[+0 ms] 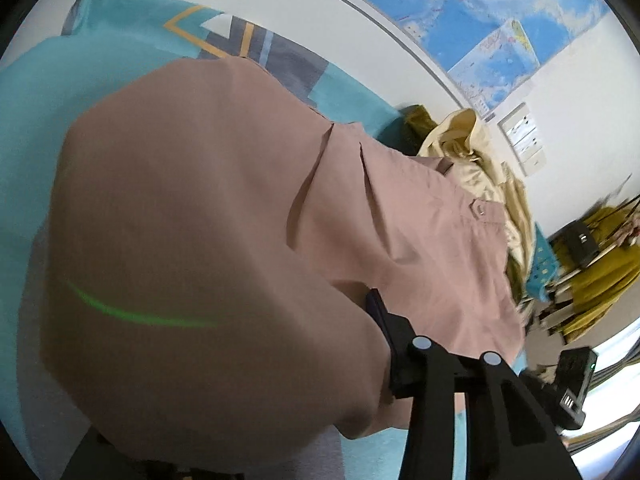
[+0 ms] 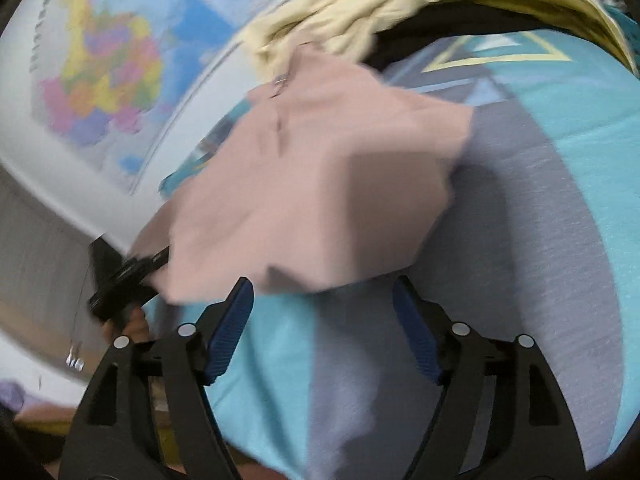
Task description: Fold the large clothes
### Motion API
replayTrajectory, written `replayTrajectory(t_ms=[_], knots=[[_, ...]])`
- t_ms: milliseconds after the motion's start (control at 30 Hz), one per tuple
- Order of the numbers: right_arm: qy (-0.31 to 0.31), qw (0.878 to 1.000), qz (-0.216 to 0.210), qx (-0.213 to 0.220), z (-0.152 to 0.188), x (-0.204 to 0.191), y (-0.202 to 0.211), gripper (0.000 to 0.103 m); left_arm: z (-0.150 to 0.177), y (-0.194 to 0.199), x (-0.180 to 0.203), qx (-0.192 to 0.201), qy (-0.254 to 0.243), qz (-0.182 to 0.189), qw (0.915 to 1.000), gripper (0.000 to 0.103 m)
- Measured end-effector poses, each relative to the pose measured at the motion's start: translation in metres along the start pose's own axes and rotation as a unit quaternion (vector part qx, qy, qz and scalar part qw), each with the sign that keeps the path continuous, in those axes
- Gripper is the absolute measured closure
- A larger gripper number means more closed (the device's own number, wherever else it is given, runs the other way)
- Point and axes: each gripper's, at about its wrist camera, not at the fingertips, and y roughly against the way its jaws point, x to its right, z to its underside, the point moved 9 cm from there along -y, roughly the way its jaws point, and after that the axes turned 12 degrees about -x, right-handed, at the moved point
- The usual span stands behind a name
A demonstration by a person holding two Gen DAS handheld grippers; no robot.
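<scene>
The pink garment (image 1: 240, 208) is spread over a teal bed cover (image 2: 592, 184), with a heap of yellow clothes (image 1: 480, 168) at its far end below a wall map (image 1: 500, 12). Its near edge is draped over the left gripper (image 2: 136, 270); whether those jaws pinch it cannot be told. The right gripper (image 2: 322, 328) is held just short of the garment's edge, jaws spread and nothing between them.

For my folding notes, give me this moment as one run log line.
task: fold large clothes | left gripper: gripping pink garment edge | right gripper: open, empty, over the bedspread | yellow clothes: piled behind
</scene>
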Motion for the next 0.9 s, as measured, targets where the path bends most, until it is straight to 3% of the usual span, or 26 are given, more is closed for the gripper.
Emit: replayTrajectory(t_ms=[100,200,433,533,700,767,867,900], knots=[[-0.003,1.000,0.007,0.022,-0.013,-0.001,-0.008,0.030,0.001,-0.001,0.001,0.004,-0.011,-0.012,0.9999,0.060],[0.000,0.999,0.011,0.047,-0.027,-0.005,-0.015,0.023,-0.001,-0.003,0.004,0.006,-0.022,-0.012,0.9997,0.052],[-0.002,0.998,-0.005,0.068,-0.058,-0.015,-0.037,0.022,-0.006,-0.007,0.011,0.008,-0.051,-0.019,0.9985,0.035],[-0.003,0.997,-0.015,0.070,-0.069,-0.017,-0.043,0.022,-0.010,-0.013,0.018,0.008,-0.064,-0.035,0.9973,0.027],[-0.009,0.997,-0.027,0.071,-0.079,-0.020,-0.048,0.023,-0.014,-0.021,0.022,0.011,-0.077,-0.076,0.9940,0.025],[-0.006,0.997,-0.015,0.070,-0.080,-0.020,-0.051,0.029,-0.014,-0.022,0.021,0.012,-0.078,-0.094,0.9925,0.029],[-0.006,0.998,0.001,0.064,-0.079,-0.014,-0.052,0.053,-0.015,-0.021,0.018,0.015,-0.075,-0.110,0.9909,0.038],[-0.011,0.998,-0.006,0.062,-0.080,-0.013,-0.053,0.055,-0.014,-0.021,0.017,0.016,-0.075,-0.114,0.9906,0.040]])
